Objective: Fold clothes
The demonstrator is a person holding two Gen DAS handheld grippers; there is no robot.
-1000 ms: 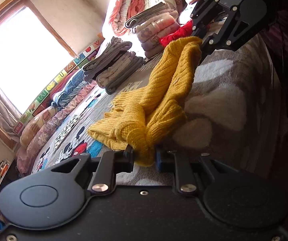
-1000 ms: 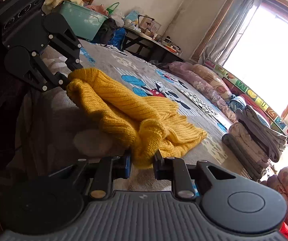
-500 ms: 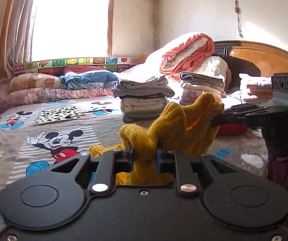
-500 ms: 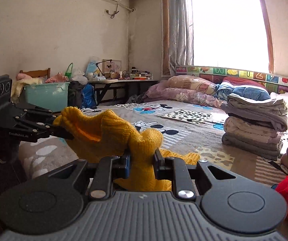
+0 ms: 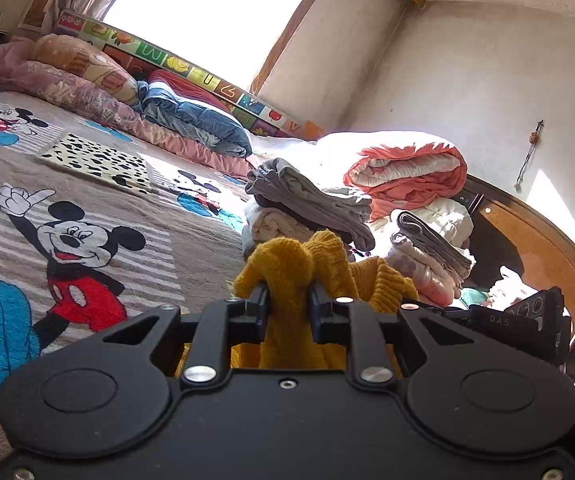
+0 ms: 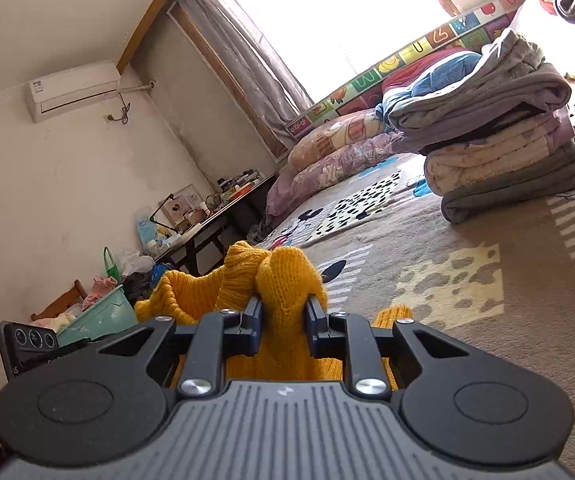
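Underneath, the cartoon-print bedspread [image 5: 87, 184] is carrying a stack of folded clothes [image 6: 507, 152]. Above it, the yellow sweater [image 5: 287, 272] is hanging bunched between both tools: the left gripper [image 5: 288, 304] is pinching one fold, and the right gripper [image 6: 283, 316] is clamping another.

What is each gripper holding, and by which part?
Both hold the yellow knit sweater: left gripper and right gripper each pinch a bunched fold of it; which part cannot be told.
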